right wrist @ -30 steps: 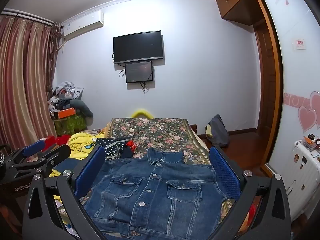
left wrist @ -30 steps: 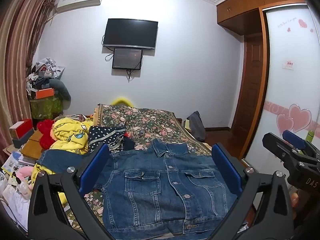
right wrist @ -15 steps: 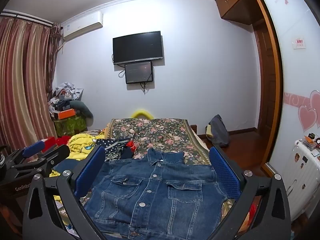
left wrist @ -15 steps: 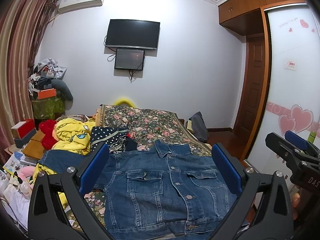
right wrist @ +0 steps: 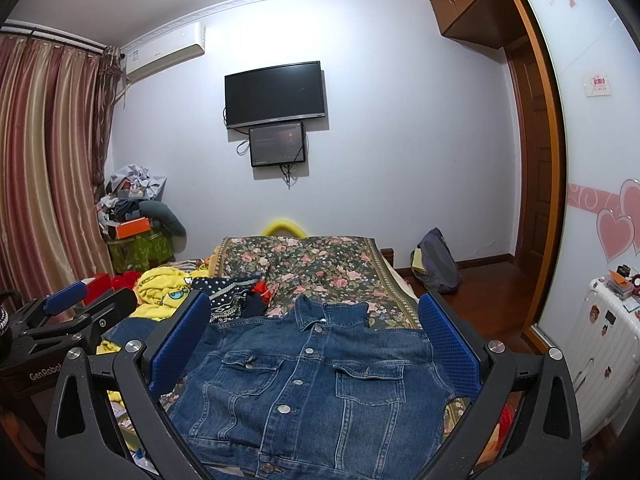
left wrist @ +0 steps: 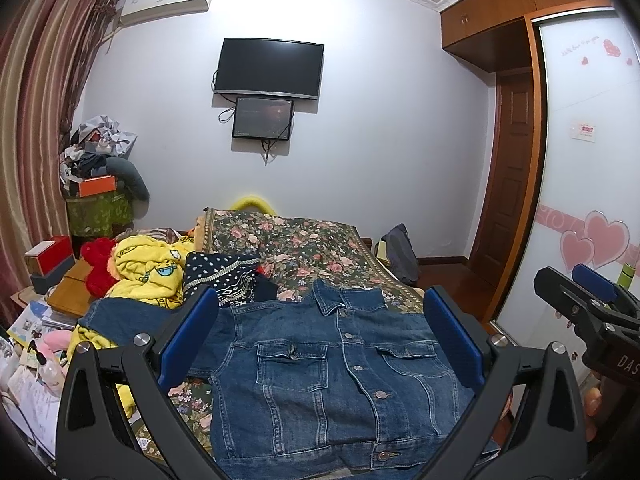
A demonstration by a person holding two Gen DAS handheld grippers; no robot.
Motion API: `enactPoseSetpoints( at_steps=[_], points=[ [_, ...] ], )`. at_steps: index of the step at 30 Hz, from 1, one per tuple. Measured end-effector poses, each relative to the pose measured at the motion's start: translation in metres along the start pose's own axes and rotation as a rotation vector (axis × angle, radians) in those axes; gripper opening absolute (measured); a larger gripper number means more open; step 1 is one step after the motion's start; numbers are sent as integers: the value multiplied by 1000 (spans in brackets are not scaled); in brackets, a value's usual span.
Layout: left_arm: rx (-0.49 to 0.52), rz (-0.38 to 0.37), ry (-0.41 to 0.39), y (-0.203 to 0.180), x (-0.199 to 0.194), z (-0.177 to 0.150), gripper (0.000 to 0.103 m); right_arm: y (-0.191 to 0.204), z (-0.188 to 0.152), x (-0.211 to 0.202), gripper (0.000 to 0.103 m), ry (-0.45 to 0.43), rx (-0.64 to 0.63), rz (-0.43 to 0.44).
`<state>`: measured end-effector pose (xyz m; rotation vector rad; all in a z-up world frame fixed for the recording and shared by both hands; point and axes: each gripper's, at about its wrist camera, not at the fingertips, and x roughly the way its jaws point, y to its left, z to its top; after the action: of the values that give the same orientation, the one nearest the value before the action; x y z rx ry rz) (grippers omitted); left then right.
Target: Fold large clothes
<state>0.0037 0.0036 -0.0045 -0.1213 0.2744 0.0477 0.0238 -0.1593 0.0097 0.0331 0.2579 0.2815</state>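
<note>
Denim jacket (left wrist: 332,376) flat on bed (left wrist: 296,240); L tongs (left wrist: 320,344) & R tongs (right wrist: 312,344) level above it, both spread wide.

A denim jacket (left wrist: 332,376) lies on the bed (left wrist: 304,240), clothes pile (left wrist: 156,268) at its left.

A denim jacket (left wrist: 332,376) lies flat and buttoned on a floral bedspread (left wrist: 296,248), with open air above it. Beyond its collar the bedspread runs bare toward the far wall. On the left, a yellow garment (left wrist: 148,268) and a dark dotted cloth (left wrist: 222,276) crowd the jacket's shoulder, touching or just beside it. To the right, wooden floor (right wrist: 484,280) lies open beside the bed, with a grey bag (right wrist: 438,264) against the wall and a white suitcase (right wrist: 600,352) further right.
</note>
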Motion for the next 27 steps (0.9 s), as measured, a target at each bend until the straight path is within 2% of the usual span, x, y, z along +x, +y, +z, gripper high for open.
enactPoseSetpoints(
  at_steps=[27],
  points=[
    [5,14,2,-2,1,1,103,0,-1,-3,103,0,8,5]
  ],
)
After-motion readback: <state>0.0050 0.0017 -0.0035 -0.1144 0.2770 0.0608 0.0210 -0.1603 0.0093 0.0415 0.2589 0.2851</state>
